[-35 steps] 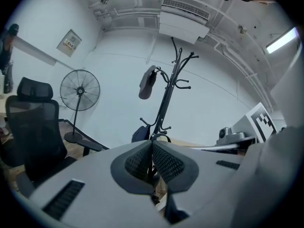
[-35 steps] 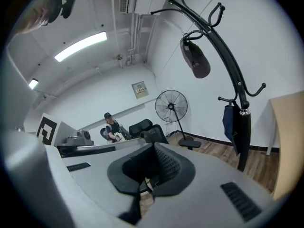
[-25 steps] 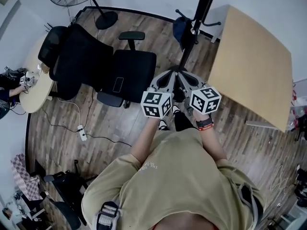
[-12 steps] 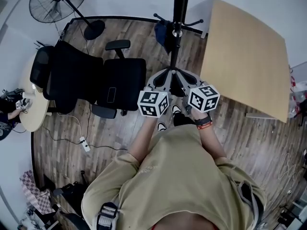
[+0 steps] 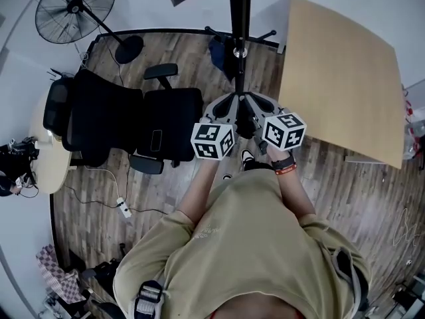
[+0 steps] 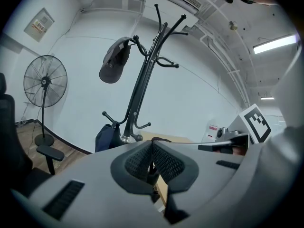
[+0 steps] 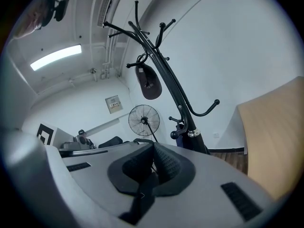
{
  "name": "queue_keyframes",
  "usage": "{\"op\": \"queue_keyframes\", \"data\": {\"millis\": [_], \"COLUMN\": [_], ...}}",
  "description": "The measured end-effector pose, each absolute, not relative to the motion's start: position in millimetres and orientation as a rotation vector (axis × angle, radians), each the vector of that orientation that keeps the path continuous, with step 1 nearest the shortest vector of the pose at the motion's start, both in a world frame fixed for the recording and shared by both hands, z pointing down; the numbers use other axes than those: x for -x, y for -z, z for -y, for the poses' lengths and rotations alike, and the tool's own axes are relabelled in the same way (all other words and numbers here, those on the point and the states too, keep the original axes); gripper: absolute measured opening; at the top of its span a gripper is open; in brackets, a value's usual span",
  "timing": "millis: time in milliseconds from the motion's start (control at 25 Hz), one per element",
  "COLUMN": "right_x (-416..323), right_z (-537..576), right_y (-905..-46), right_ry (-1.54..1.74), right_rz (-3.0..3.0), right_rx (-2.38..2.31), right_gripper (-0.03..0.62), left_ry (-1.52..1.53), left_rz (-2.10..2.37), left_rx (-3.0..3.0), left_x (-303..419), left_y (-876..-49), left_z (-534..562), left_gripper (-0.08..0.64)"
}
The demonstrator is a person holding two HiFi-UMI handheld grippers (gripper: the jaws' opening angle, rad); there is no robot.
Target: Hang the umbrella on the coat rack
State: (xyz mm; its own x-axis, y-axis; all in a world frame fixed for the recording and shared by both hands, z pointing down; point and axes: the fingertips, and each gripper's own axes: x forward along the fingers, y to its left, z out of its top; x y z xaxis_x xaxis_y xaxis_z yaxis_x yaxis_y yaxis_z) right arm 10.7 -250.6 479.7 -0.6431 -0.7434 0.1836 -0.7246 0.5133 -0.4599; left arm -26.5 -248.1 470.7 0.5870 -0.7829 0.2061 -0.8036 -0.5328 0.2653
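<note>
The black coat rack point(image 5: 239, 18) stands straight ahead of both grippers, with its hooks high in the left gripper view point(image 6: 142, 84) and the right gripper view point(image 7: 173, 89). A dark cap point(image 6: 114, 63) hangs on an upper hook and a blue bag point(image 5: 219, 48) on a low one. My left gripper point(image 5: 224, 115) and right gripper point(image 5: 260, 115) are held side by side, with a dark bundle, apparently the umbrella point(image 5: 246, 123), between them and mostly hidden. Both sets of jaws are shut on a thin dark strap point(image 7: 142, 198), which arches over the left gripper's jaws point(image 6: 159, 139).
A black office chair point(image 5: 166, 118) stands to the left and a pedestal fan point(image 5: 66, 5) at the far left. A light wooden table point(image 5: 339, 72) is to the right of the rack. A power strip with its cable point(image 5: 123, 208) lies on the wood floor.
The coat rack has come nearer and more to the middle of the head view. Both grippers stay shut and side by side.
</note>
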Motion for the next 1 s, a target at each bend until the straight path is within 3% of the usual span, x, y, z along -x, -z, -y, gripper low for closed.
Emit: {"op": "queue_keyframes", "data": {"millis": [1000], "right_x": [-16.0], "right_z": [332.0], "right_y": [-490.5], "right_ry": [0.789], "right_rz": [-2.725], "right_rx": [1.306], "right_gripper": [0.018], "left_ry": [-0.077], "left_rz": [1.294], "left_rx": [-2.477], "left_x": [24.6], "left_y": [-482.8], "left_z": [330.0], "left_gripper": [0.025]}}
